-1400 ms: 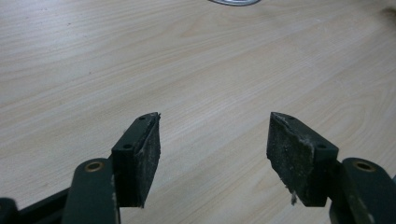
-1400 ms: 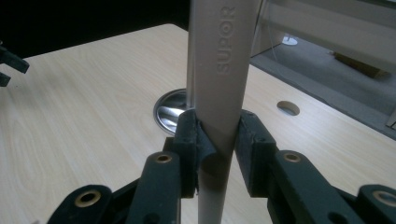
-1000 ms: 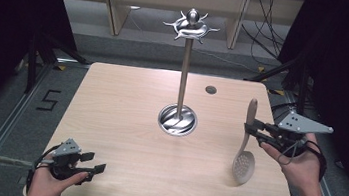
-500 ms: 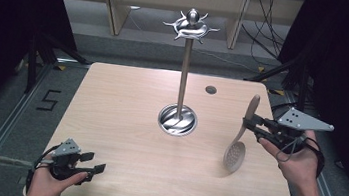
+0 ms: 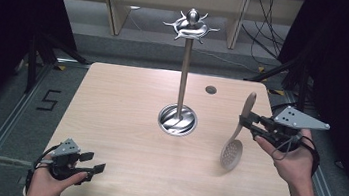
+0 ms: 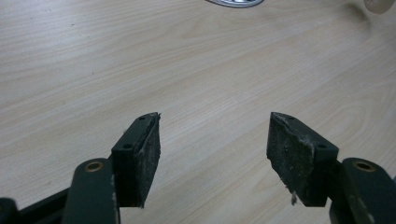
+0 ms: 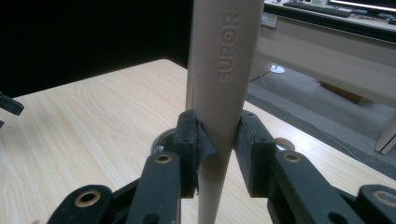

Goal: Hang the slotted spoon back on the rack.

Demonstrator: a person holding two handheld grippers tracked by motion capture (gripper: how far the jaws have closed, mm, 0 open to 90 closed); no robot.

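A light wooden desk [image 5: 124, 122] bears a tall chrome hanging stand [image 5: 183, 79] with a round base; a small dark round grommet [image 5: 211, 89] sits near the far edge.

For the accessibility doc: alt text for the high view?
The right gripper grips a beige slotted spoon by its handle, head hanging down over the wooden table. A metal stand rises mid-table; the left gripper rests open near the table's front-left corner.
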